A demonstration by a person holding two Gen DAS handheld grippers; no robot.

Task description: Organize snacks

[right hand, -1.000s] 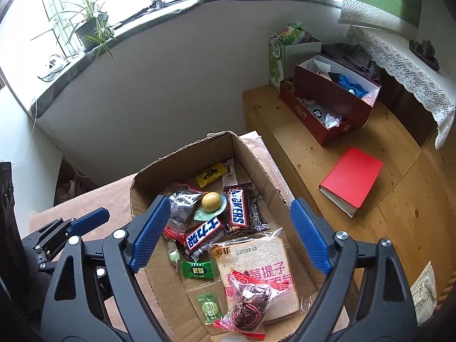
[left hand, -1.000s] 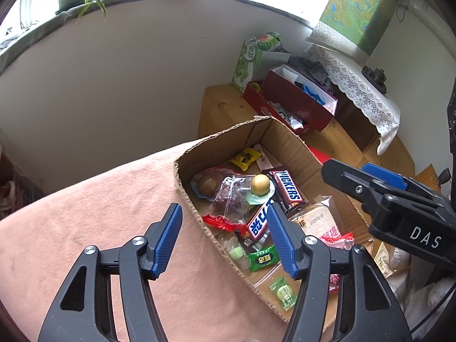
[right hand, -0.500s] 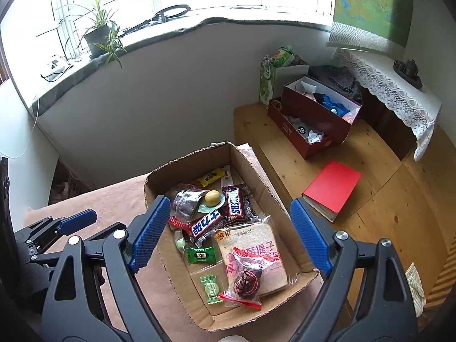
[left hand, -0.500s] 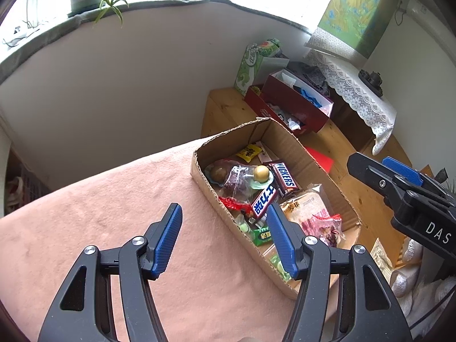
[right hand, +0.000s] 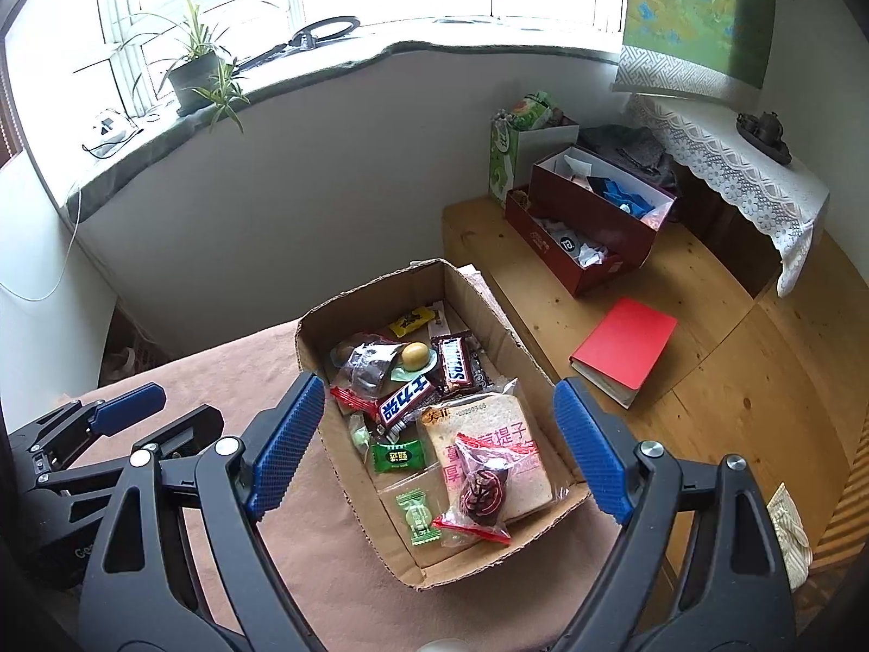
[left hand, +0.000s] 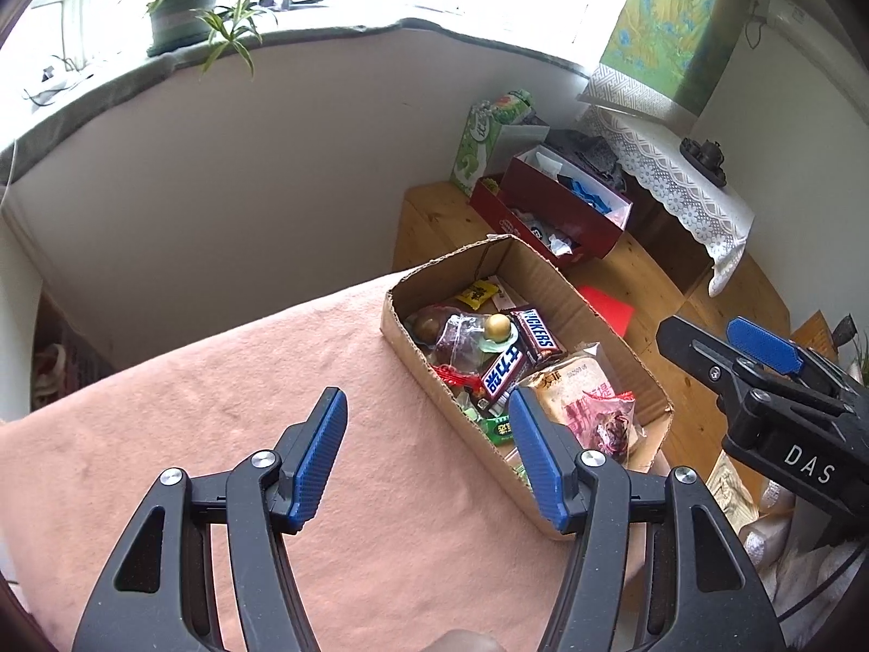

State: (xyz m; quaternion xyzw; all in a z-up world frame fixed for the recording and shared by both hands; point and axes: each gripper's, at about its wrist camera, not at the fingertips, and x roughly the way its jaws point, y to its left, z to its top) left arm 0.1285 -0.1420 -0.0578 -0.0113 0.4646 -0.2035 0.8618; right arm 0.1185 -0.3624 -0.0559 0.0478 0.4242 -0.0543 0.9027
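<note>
Two wrist views, both angled steeply down

The box (left hand: 548, 277) is seen from above its left side in one view and centred (right hand: 375, 299) in the other; box, cloth (left hand: 217, 380) and windowsill are shared.

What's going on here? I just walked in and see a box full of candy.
A person holds a two-finger tool in each hand above a cardboard box of snacks on a pink cloth. Both the left tool and right tool are open and empty. The Snickers bar, bread packet and candies all lie in the box; nothing is gripped.
</note>
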